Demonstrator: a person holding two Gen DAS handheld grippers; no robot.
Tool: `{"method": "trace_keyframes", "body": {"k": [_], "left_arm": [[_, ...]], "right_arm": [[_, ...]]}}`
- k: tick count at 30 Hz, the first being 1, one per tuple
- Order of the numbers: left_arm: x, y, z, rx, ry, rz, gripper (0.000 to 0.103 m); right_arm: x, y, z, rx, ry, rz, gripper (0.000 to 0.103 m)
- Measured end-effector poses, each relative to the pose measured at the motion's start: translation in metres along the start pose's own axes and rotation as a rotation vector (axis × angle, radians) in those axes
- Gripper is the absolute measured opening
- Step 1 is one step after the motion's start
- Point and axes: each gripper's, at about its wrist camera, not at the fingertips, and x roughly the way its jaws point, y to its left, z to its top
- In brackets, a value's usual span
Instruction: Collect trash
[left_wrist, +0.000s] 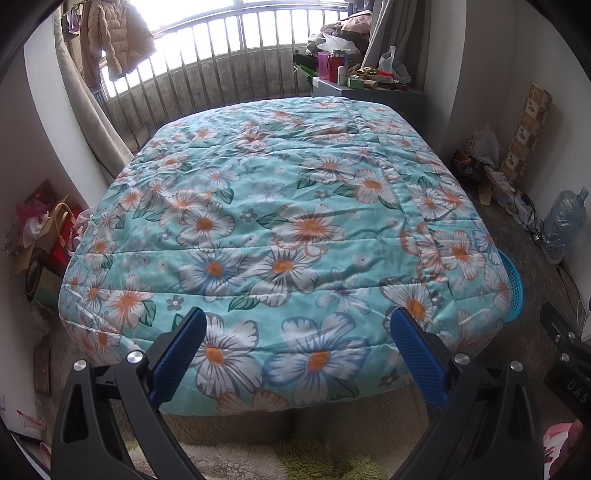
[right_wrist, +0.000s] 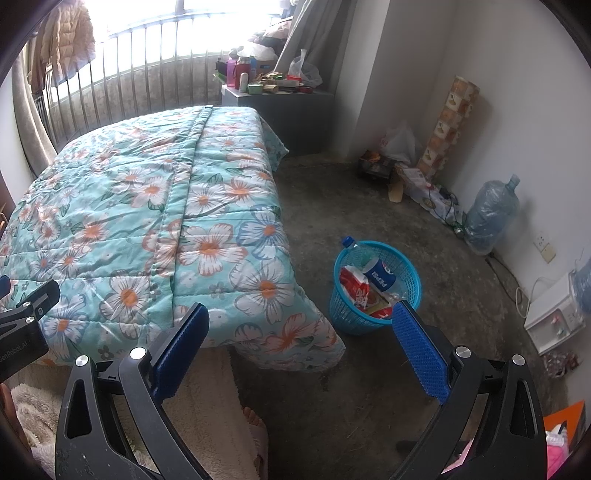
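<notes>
- Left gripper (left_wrist: 297, 332): jaws spread wide apart and holding nothing, its blue ribbed pads (left_wrist: 181, 354) poised over the near edge of the floral quilt (left_wrist: 280, 206).
- Right gripper (right_wrist: 301, 330): jaws likewise wide apart and empty, aimed past the quilt's near corner toward the concrete floor (right_wrist: 369, 387).
- Blue mesh wastebasket (right_wrist: 373, 321): stands upright on the floor just beside the bed's corner, near the tip of the right gripper's right finger.
- Trash in the basket: a Pepsi cup (right_wrist: 380, 275) lying tilted, a red-and-white wrapper (right_wrist: 356, 286), and a clear plastic bottle with a blue cap (right_wrist: 347, 242) leaning on the rim.
- Quilt surface: smooth, covering the whole bed.
- Background: a large water jug (right_wrist: 489, 214) against the right wall; a cluttered cabinet (right_wrist: 277, 99) near the railed window.
</notes>
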Motion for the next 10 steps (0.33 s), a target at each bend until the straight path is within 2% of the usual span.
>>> {"method": "trace_keyframes", "body": {"k": [10], "left_arm": [[0.0008,0.0094,-0.0035,-0.002,0.007,-0.002,0.098]], "right_arm": [[0.0,-0.0011,-0.0002,0.001,0.0,0.0,0.095]]}}
